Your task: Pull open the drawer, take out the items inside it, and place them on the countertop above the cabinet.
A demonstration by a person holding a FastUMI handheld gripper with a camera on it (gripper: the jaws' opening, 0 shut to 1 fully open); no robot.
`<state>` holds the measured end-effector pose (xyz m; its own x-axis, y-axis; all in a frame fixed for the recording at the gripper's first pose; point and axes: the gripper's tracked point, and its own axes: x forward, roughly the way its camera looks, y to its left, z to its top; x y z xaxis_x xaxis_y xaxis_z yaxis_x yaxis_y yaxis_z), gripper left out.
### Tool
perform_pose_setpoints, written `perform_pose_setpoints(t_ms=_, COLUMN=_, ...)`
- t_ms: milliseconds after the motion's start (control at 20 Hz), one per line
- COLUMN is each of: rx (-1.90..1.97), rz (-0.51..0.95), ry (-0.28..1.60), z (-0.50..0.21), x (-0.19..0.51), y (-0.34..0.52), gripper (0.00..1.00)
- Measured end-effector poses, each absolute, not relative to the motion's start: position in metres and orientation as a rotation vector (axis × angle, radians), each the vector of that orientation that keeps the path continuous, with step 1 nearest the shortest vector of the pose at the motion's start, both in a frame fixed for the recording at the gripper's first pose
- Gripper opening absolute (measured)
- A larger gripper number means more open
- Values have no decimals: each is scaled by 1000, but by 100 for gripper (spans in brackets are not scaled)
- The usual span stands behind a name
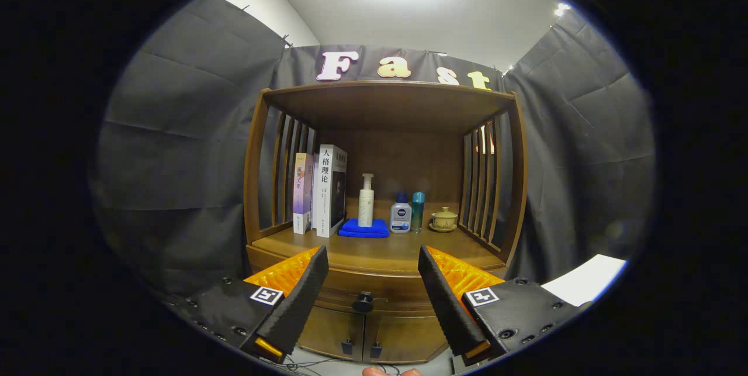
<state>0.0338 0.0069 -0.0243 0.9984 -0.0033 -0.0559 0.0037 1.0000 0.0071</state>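
One knob [363, 302] is what the coming move turns on — small, dark and round, sitting at the middle of the drawer front [374, 288], ahead of my claw [373, 256] and a bit below the line between the fingertips. Claw is spread wide, holding nothing; the two black fingers [304, 291] flank the knob w/ clear gap each side, neither touching the cabinet [257, 189]. So the knob lies straight ahead and slightly down, roughly centred btwn the fingers, a touch nearer the left one.

Drawer is shut, as far as I can judge: its front sits flush under the countertop [374, 250]. Its long axis runs left-right across my view, and it faces me, so the pull should come straight back toward me. Knob's stub points at me too. Contents can't be seen.

Below the drawer are two small doors [365, 335] w/ their own little pulls — not my target.

Countertop carries books [321, 189] at left, a pump bottle [366, 200] on a blue cloth [363, 228], two small bottles [407, 212] and a lidded cup [444, 219]. Front strip near the edge looks bare — prob the spot for the items.

Next, I reckon: dip, go fwd, close on the knob.
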Motion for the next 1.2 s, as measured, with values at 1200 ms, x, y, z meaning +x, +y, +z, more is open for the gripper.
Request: perform_pose_setpoints(t_ms=1200, rx=65, rz=-37, ry=369, z=-211, x=140, y=13, gripper=98)
